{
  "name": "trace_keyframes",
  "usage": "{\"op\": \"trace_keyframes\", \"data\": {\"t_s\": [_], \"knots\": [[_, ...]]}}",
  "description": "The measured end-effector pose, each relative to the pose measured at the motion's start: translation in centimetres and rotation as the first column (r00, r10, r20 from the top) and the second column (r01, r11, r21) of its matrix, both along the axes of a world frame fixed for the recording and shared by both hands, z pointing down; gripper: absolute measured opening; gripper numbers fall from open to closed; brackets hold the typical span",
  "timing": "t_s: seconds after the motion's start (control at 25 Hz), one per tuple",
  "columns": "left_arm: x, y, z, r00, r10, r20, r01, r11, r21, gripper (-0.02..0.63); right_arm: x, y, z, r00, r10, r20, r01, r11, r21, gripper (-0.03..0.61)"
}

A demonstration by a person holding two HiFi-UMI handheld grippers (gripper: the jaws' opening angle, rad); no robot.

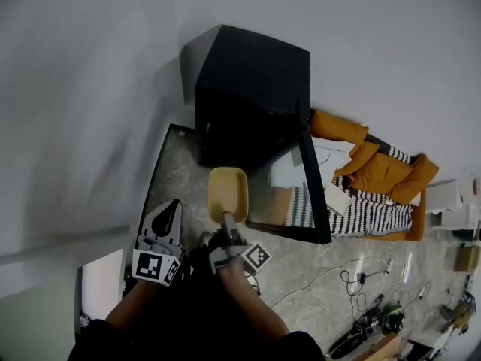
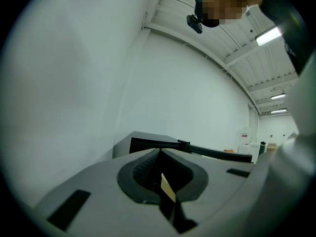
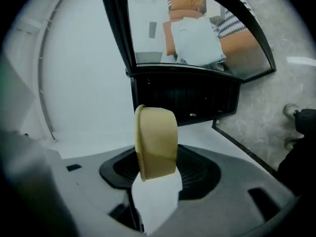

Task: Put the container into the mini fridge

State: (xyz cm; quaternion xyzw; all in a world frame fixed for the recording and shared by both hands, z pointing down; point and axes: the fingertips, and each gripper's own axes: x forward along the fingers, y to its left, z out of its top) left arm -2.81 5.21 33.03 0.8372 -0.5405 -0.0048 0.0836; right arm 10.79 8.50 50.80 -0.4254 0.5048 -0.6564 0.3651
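Plain grey walls met a marbled grey floor [image 1: 169,171], w/ a black mini fridge [image 1: 248,74] standing close to the wall. Its glass door [image 1: 297,194] was swung wide open. Behind the door, on the far side, sat an orange sofa [image 1: 376,164] w/ striped cushions [image 1: 376,216], and cables [image 1: 353,277] lay loose on the floor nearby.

R tool [image 1: 228,220] was pinching a pale yellow container [image 1: 228,190] by its near wall: one jaw inside, one outside. The container was held in the air, open side up, right at the fridge's open front, btwn cabinet and door. Couldn't tell if its far end was past the sill. From the right gripper view the container [image 3: 157,142] stood in front of the dark fridge interior [image 3: 182,98].

L tool [image 1: 177,204] hung just left of the R one, low over the floor, not touching the container. Its jaws were pressed together w/ nothing btwn them, tips [image 2: 160,152] aimed toward the fridge cabinet [image 2: 143,142].
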Motion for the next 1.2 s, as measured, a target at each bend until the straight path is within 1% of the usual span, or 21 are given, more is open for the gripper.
{"op": "trace_keyframes", "data": {"t_s": [0.2, 0.4, 0.68, 0.92, 1.2], "knots": [[0.5, -1.3, 0.0, 1.0, -0.005, -0.005, 0.005, 1.0, -0.008, 0.005, 0.1, -1.9, 0.2, 1.0, -0.009, 0.007, 0.009, 1.0, 0.005, 0.204], [0.5, -3.5, 0.5, 1.0, 0.011, -0.008, -0.011, 1.0, -0.001, 0.005, -0.2, -3.7, 1.2, 1.0, 0.004, -0.001, -0.004, 1.0, -0.003, 0.204], [0.9, -8.0, 1.6, 0.998, 0.068, -0.001, -0.068, 0.998, 0.003, 0.005, 0.1, -7.6, 2.0, 0.999, 0.052, -0.009, -0.052, 0.999, -0.001, 0.204], [0.8, -11.9, 2.2, 0.992, 0.124, -0.01, -0.123, 0.992, 0.007, 0.005, -0.6, -11.0, 3.1, 0.996, 0.086, -0.008, -0.086, 0.996, 0.006, 0.204], [1.1, -16.0, 3.3, 0.985, 0.17, -0.016, -0.17, 0.985, 0.005, 0.005, -0.9, -14.3, 5.7, 0.994, 0.108, -0.033, -0.108, 0.994, -0.027, 0.204]]}}
